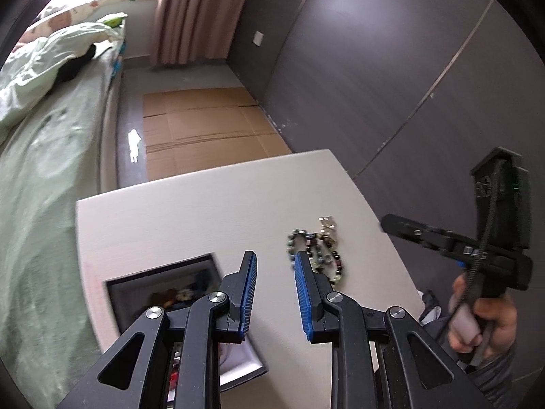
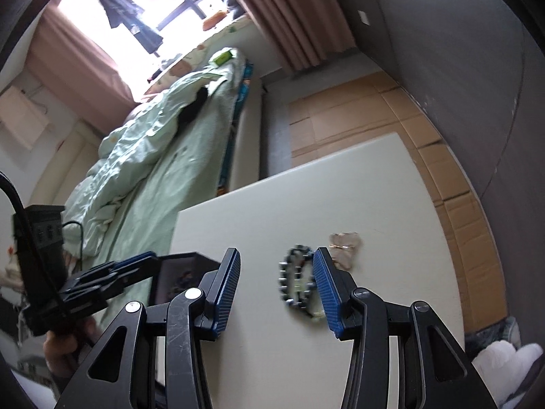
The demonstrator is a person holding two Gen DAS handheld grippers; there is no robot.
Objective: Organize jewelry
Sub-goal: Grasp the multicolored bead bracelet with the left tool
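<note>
Both claws are spread wide and hold nothing: the left claw (image 1: 274, 293) and right claw (image 2: 277, 291) hang above the white counter (image 1: 163, 218). The beaded bracelets (image 1: 315, 255) lie heaped right of the dark jewelry box (image 1: 163, 289), their long axis running away from the cameras.

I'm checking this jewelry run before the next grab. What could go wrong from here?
The beaded bracelets lie looped together beside a pale trinket, so a pinch may lift several at once or drag the trinket along. That cluster sits toward the table's right edge; a nudge could push pieces off. The open box is near the front-left edge, under the left gripper, which might bump it. The right gripper is open too.
</note>
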